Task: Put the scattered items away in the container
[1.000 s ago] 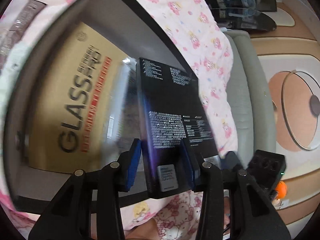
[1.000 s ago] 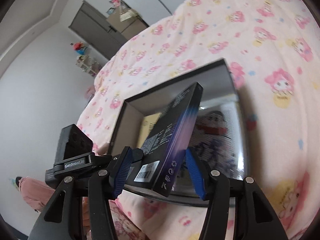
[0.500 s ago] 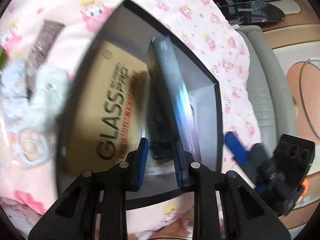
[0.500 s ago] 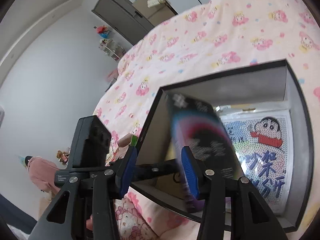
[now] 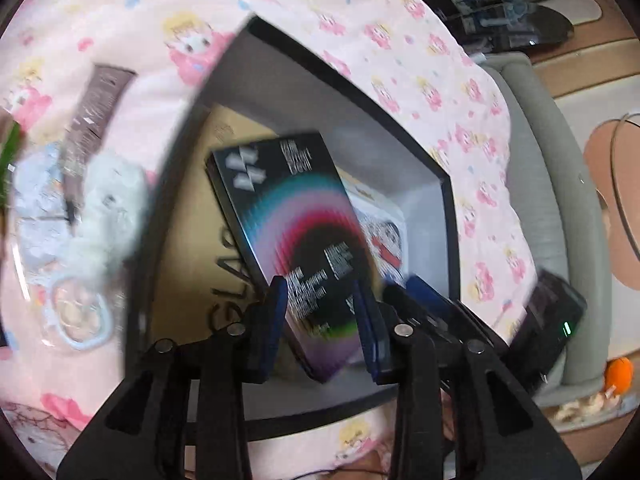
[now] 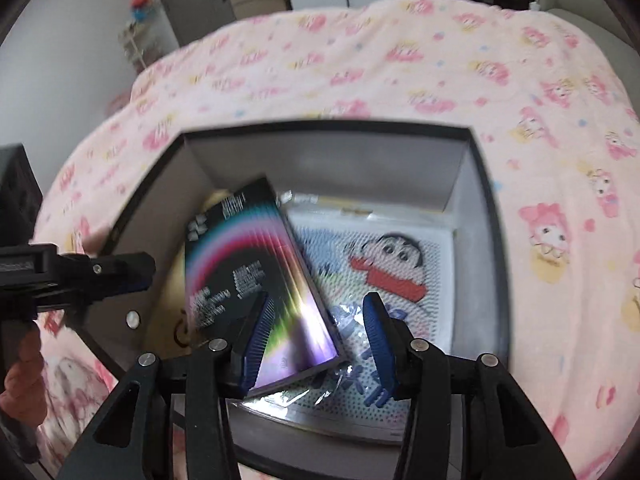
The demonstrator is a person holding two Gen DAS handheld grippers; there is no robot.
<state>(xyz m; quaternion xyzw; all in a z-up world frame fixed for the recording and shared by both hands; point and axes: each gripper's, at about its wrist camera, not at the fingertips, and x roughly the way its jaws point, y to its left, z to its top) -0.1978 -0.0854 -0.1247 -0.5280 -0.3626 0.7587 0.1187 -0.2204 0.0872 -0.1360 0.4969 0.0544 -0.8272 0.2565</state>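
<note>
A black box with a rainbow arc (image 5: 296, 232) (image 6: 240, 256) lies face up and tilted inside the black container with grey walls (image 5: 360, 148) (image 6: 328, 168). It leans on a yellow "GLASS" box (image 5: 192, 240) and a cartoon peg picture (image 6: 400, 264). My left gripper (image 5: 322, 320) hovers over the box's near end, jaws opening, not touching it; the right wrist view shows it by the container's left wall (image 6: 140, 276). My right gripper (image 6: 316, 340) stands open above the box's near right corner, one finger (image 6: 256, 340) over its face.
Left of the container on the pink cartoon blanket (image 5: 360, 20) lie a brown tube (image 5: 96, 108), a white fluffy item (image 5: 108, 208), a pale blue ring (image 5: 76, 316) and a light-blue packet (image 5: 36, 200). A grey sofa edge (image 5: 552, 200) runs at the right.
The rainbow box stood on edge between the grippers and now lies face up in the container. The right gripper swung over the container. The left jaws narrowed, then widened.
</note>
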